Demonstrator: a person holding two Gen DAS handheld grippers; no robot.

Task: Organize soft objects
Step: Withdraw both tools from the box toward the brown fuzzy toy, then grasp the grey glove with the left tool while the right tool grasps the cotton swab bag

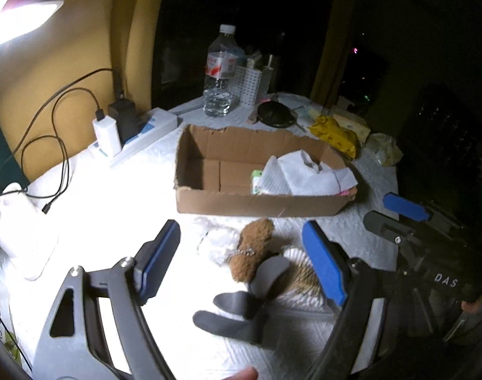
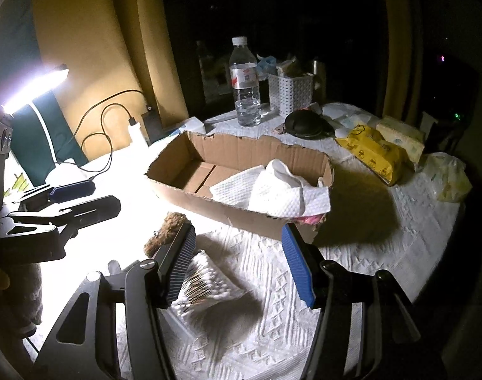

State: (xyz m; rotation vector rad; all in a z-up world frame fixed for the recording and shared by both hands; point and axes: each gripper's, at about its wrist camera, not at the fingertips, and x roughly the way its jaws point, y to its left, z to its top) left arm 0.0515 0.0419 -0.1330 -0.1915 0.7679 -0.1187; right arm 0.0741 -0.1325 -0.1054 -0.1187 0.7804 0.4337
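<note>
A shallow cardboard box [image 1: 241, 204] [image 2: 177, 145] sits mid-table and holds white paper towels [image 1: 307, 174] [image 2: 282, 190] at its right end. In front of it lie a brown plush toy [image 1: 252, 251] [image 2: 166, 231], a bag of cotton swabs [image 1: 299, 259] [image 2: 206, 283] and a dark grey glove [image 1: 237, 313]. My left gripper [image 1: 241, 253] is open just above the plush toy. My right gripper [image 2: 237, 262] is open above the cotton swab bag; it also shows in the left wrist view [image 1: 396, 212].
A water bottle [image 2: 244, 85], white basket [image 2: 290, 91], black round case [image 2: 306, 125], yellow packet [image 2: 374, 152] and tissue packs stand behind the box. A power strip [image 1: 139, 136] with chargers and cables is at the left, under a bright lamp [image 2: 35, 88].
</note>
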